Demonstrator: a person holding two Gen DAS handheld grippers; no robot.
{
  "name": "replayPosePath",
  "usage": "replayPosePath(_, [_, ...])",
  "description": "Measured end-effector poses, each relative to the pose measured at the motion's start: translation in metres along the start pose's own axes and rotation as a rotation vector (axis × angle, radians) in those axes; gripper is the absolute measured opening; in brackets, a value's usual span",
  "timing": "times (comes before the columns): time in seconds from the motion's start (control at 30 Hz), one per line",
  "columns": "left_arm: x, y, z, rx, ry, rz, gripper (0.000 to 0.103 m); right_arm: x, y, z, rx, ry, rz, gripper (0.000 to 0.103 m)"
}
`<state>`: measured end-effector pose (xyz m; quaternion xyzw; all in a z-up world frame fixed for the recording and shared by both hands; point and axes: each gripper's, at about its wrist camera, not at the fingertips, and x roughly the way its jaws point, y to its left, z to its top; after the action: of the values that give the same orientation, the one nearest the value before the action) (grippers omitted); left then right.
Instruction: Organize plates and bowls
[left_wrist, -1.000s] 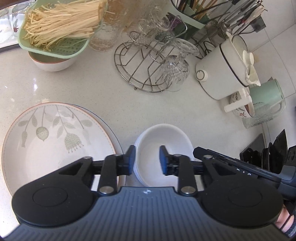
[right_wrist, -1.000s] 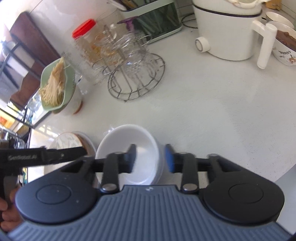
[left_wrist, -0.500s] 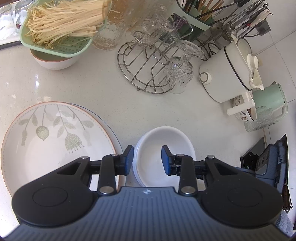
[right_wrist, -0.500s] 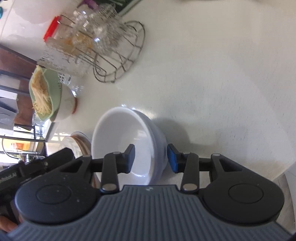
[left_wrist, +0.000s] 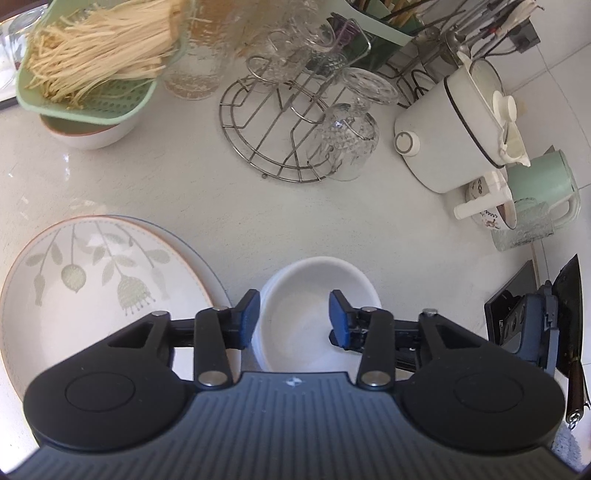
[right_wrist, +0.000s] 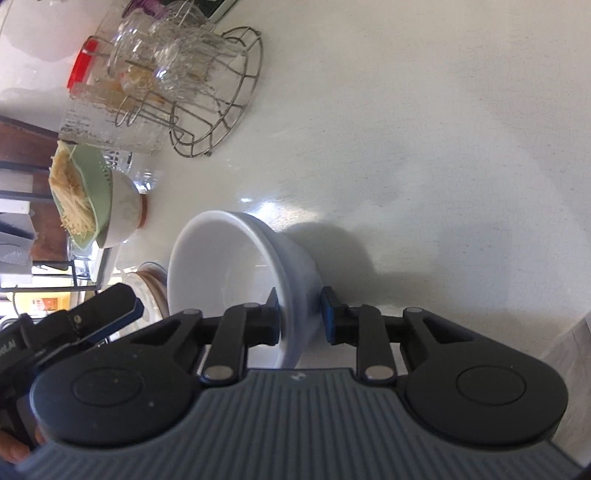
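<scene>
My right gripper (right_wrist: 298, 314) is closing on the side of the white bowl (right_wrist: 236, 280), with one finger inside the rim and one outside on the wall. That wall is smooth and slopes, so I think the bowl could slip out or tip when I lift it. It looks like there may be two bowls, one sitting in the other, because I see a double edge at the rim. If I pinch only the top one, the lower one might stick for a moment and then drop and crack. The outside pad looks like it is just at the wall, but I cannot tell if it presses hard yet. My left gripper (left_wrist: 293, 314) is opening, with nothing pinched. One of its fingers is outside the rim and the other hangs over the inside of the bowl. If I lift while it is there, the rim could bump that finger. The bowl sits on the white surface (right_wrist: 424, 147), just beside the big flower plate (left_wrist: 92, 288), which rests on another plate. A swing that way could knock them together. The wire rack (left_wrist: 280, 125) with glasses is farther back, well apart from me.
</scene>
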<state>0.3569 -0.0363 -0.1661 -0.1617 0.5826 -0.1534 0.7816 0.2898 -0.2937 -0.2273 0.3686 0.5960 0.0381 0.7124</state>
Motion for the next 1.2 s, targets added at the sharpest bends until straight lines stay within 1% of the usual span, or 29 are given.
replayPosePath(0.17, [0.004, -0.017, 0.004, 0.052, -0.001, -0.019, 0.06, -0.013, -0.012, 0.002, 0.025, -0.021, -0.017, 0.022])
replayPosePath(0.47, [0.033, -0.051, 0.004, 0.154, 0.066, -0.037, 0.06, -0.035, -0.031, 0.007, 0.085, -0.075, -0.022, 0.02])
replayPosePath(0.6, [0.047, -0.061, 0.001, 0.179, 0.093, -0.035, 0.06, -0.042, -0.038, 0.01, 0.104, -0.091, -0.028, 0.019])
replayPosePath(0.73, [0.061, -0.062, -0.002, 0.171, 0.115, -0.041, 0.06, -0.044, -0.041, 0.011, 0.111, -0.103, -0.034, 0.019])
replayPosePath(0.83, [0.071, -0.059, -0.003, 0.135, 0.114, -0.068, 0.06, -0.046, -0.042, 0.012, 0.094, -0.111, -0.046, 0.018])
replayPosePath(0.93, [0.081, -0.058, -0.003, 0.112, 0.123, -0.073, 0.059, -0.051, -0.045, 0.012, 0.091, -0.123, -0.059, 0.018])
replayPosePath(1.07, [0.092, -0.062, -0.006, 0.115, 0.144, -0.08, 0.058, -0.055, -0.051, 0.013, 0.105, -0.134, -0.064, 0.017])
replayPosePath(1.2, [0.104, -0.061, -0.01, 0.108, 0.167, -0.075, 0.053, -0.057, -0.055, 0.013, 0.113, -0.147, -0.062, 0.016])
